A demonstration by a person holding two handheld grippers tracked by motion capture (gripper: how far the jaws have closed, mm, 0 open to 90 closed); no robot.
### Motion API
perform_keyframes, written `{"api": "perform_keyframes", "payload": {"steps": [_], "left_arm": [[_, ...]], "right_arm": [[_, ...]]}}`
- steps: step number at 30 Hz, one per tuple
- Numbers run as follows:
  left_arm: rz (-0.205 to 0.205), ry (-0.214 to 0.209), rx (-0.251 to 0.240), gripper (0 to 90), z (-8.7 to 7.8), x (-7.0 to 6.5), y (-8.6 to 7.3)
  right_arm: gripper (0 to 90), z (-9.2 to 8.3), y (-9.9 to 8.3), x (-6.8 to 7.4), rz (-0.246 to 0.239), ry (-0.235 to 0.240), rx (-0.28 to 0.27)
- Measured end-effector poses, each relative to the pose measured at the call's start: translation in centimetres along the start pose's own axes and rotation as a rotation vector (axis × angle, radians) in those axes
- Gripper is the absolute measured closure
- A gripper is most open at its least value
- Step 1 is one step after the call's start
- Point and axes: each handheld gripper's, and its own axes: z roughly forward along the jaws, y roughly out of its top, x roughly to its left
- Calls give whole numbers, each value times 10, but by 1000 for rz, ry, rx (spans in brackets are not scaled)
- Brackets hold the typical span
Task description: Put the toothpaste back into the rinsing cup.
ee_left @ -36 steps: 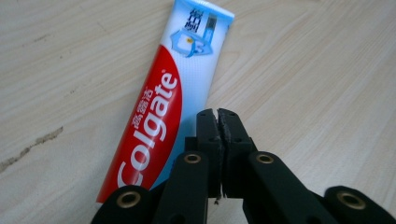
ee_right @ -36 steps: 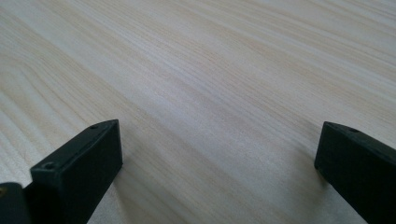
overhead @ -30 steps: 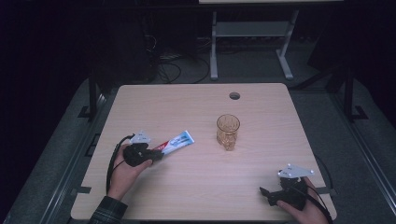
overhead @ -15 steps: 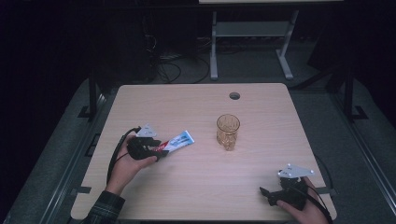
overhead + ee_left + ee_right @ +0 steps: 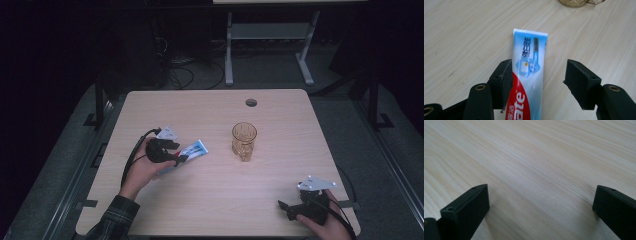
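Observation:
A blue, white and red toothpaste tube (image 5: 196, 148) lies flat on the wooden table (image 5: 210, 115), left of centre. My left gripper (image 5: 177, 152) is over its near end. In the left gripper view the tube (image 5: 530, 72) runs between the jaws of the left gripper (image 5: 537, 77). The left jaw is beside the tube's edge and the right jaw stands clear of it. These jaws have just been opening and do not press on the tube. My right gripper (image 5: 285, 210) rests at the table's near right corner. The right gripper (image 5: 541, 202) is open over bare wood.
An amber patterned glass (image 5: 244, 141) stands upright right of the tube, and its base (image 5: 579, 2) shows beyond the tube's far end. A round cable hole (image 5: 251, 102) sits near the far edge. A desk frame (image 5: 265, 45) stands on the dark floor behind the table.
The left gripper's jaws have opened off the toothpaste tube, which stays lying on the table. The left hand has shifted a little away from the person. The right gripper has not moved.

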Motion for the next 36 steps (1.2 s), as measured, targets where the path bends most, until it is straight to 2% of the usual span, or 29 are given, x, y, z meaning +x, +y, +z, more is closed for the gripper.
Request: {"api": "perform_keyframes", "payload": {"steps": [7, 9, 11, 23, 27, 36], "left_arm": [[10, -17, 20, 359, 16, 5, 9], [8, -15, 11, 361, 21, 6, 10], [6, -16, 33, 360, 26, 8, 10], [9, 3, 95, 362, 57, 12, 9], [26, 24, 139, 361, 61, 11, 9], [35, 18, 148, 365, 63, 11, 11]], "right_arm": [[2, 0, 0, 0, 1, -1, 0], [2, 0, 0, 0, 1, -1, 0], [2, 0, 0, 0, 1, -1, 0], [2, 0, 0, 0, 0, 0, 0], [2, 0, 0, 0, 1, 0, 0], [2, 0, 0, 0, 1, -1, 0]]}}
